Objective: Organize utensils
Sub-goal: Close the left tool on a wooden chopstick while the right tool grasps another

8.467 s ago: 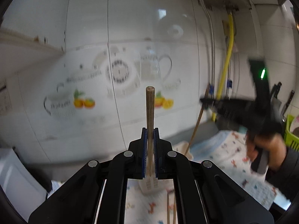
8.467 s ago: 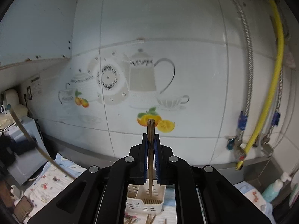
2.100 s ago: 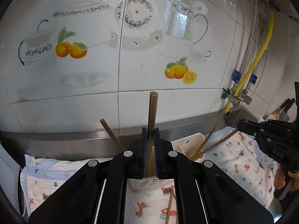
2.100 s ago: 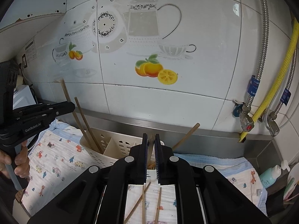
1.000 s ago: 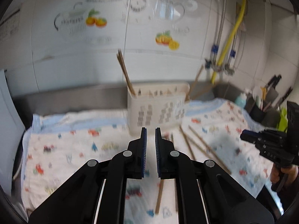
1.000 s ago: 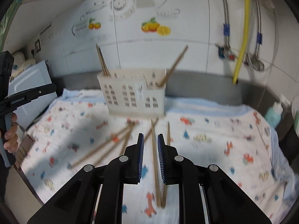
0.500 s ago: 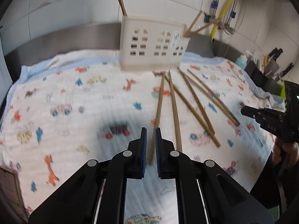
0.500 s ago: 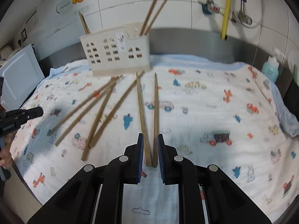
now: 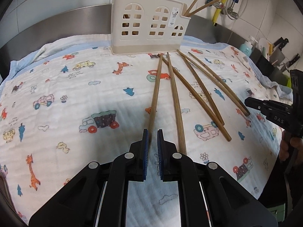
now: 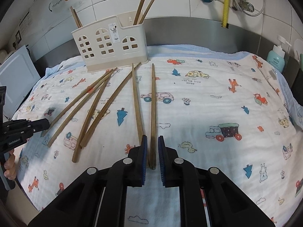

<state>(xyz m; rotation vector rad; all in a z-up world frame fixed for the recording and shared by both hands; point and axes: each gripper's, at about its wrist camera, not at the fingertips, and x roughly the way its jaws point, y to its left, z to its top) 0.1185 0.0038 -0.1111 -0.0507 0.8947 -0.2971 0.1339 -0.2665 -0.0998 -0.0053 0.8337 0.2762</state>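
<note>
Left claw (image 9: 152, 136), seen from its own wrist camera, has dropped from the utensil holder (image 9: 149, 21) down to the bench cloth (image 9: 56, 87). Its jaws are nearly closed around the near end of the leftmost chopstick (image 9: 155, 96), which lies pointing away toward the holder. A second chopstick (image 9: 175, 100) lies just to its right, and three more fan out farther right. Chopsticks already stand in the holder at the far edge.

From the right wrist camera, the right claw (image 10: 152, 141) has also come down low over the cloth. Its jaws have just narrowed around the near end of the rightmost chopstick (image 10: 153, 102); whether the pads press it I cannot tell. Five others lie to the left.

Both claws appear set for another pickup, with six chopsticks left to store.
</note>
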